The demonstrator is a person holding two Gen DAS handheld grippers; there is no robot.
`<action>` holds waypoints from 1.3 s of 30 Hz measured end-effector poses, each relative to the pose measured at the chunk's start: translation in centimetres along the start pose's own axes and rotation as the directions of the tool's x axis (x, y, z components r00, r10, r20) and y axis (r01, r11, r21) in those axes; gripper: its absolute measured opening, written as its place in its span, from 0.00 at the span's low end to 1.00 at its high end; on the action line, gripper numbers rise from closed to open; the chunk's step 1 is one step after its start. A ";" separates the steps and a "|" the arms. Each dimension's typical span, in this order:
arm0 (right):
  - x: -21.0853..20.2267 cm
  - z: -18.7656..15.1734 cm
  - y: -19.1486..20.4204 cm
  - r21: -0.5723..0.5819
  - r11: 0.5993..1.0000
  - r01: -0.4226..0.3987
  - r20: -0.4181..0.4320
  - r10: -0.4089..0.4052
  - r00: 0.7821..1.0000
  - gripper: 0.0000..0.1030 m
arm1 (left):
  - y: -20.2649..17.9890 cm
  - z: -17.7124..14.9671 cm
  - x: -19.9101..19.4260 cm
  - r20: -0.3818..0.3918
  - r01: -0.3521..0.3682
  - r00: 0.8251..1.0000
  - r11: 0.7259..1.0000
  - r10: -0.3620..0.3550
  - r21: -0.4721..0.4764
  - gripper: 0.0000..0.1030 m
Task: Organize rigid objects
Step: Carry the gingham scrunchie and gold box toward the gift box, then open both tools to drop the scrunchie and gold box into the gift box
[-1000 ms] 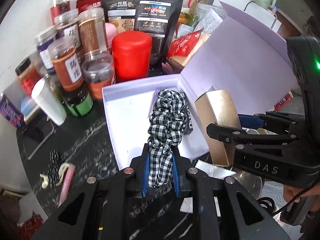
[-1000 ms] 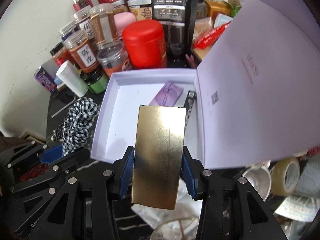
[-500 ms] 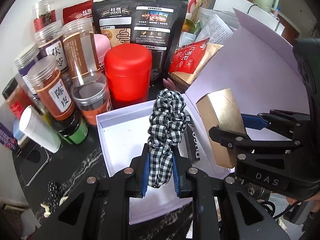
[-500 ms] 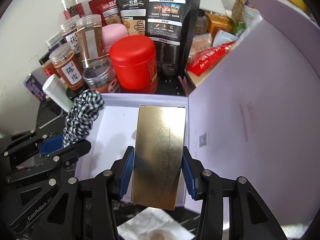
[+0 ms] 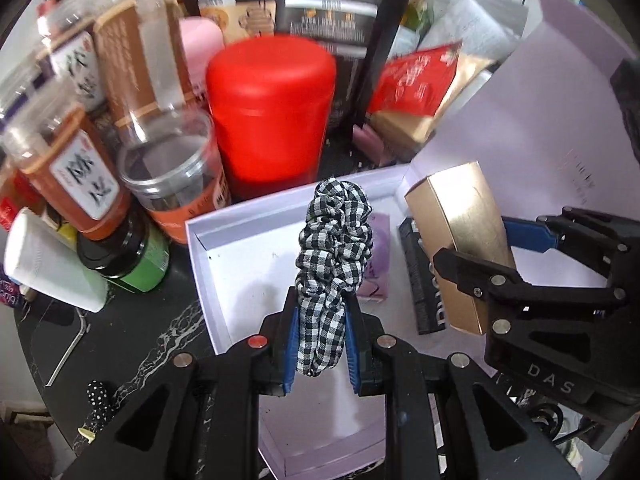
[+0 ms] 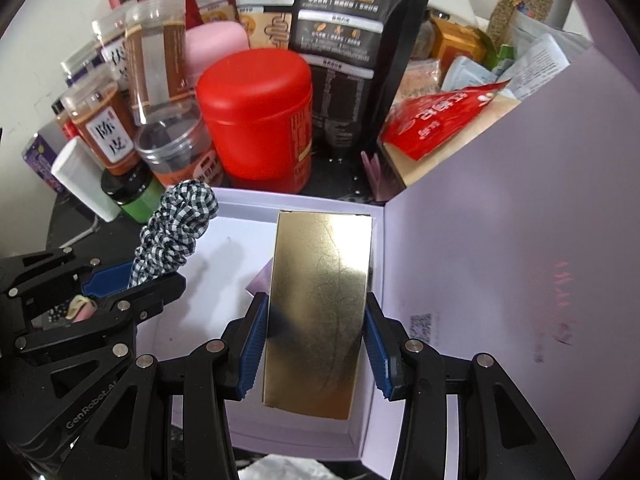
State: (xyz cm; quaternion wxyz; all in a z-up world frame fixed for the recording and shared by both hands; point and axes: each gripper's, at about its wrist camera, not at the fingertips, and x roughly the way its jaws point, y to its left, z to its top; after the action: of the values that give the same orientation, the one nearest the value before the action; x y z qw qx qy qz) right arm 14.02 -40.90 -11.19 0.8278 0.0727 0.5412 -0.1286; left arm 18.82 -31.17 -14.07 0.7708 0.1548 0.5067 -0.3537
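Note:
My left gripper (image 5: 322, 340) is shut on a black-and-white checked scrunchie (image 5: 334, 240), which hangs over the open lilac box (image 5: 208, 264). My right gripper (image 6: 316, 344) is shut on a gold carton (image 6: 320, 304), held upright above the same box's right half beside the raised lid (image 6: 500, 240). In the left wrist view the gold carton (image 5: 460, 240) and the right gripper (image 5: 516, 256) appear on the right. In the right wrist view the scrunchie (image 6: 176, 228) and the left gripper (image 6: 116, 284) sit at the left. A small purple packet (image 5: 378, 264) and a black flat item (image 5: 424, 276) lie in the box.
Behind the box stand a red canister (image 6: 260, 120), several clear spice jars (image 6: 156, 64), a pink bottle (image 6: 212, 52), a black snack pouch (image 6: 336, 24), a red sachet (image 6: 440, 120), a green jar (image 5: 128, 264) and a white tube (image 5: 48, 264). The tabletop (image 5: 132, 344) is dark marble.
Both grippers have moved forward and down over the lilac box, carrying the scrunchie and the gold carton. The jars and red canister loom larger. Both grips are unchanged.

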 end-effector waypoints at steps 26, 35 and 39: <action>5.3 -1.3 0.2 -0.016 0.999 0.041 -0.094 -0.043 0.995 0.45 | 0.2 0.2 5.6 -0.097 -0.066 0.993 0.998 0.063 -0.022 0.19; 4.1 -1.6 0.5 -0.030 0.998 0.056 -0.079 -0.058 0.995 0.59 | 0.3 0.3 4.5 -0.089 -0.130 0.988 0.991 0.128 -0.017 0.23; 2.7 -1.3 0.6 -0.036 0.996 0.081 -0.050 -0.083 0.995 0.61 | 0.7 0.3 3.7 -0.088 -0.141 0.987 0.989 0.138 -0.031 0.23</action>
State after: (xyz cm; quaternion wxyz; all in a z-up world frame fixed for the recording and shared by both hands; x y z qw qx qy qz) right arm 14.08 -40.31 -14.23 0.8087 0.0396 0.5670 -0.1513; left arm 20.38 -32.23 -17.31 0.7740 0.1905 0.5337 -0.2824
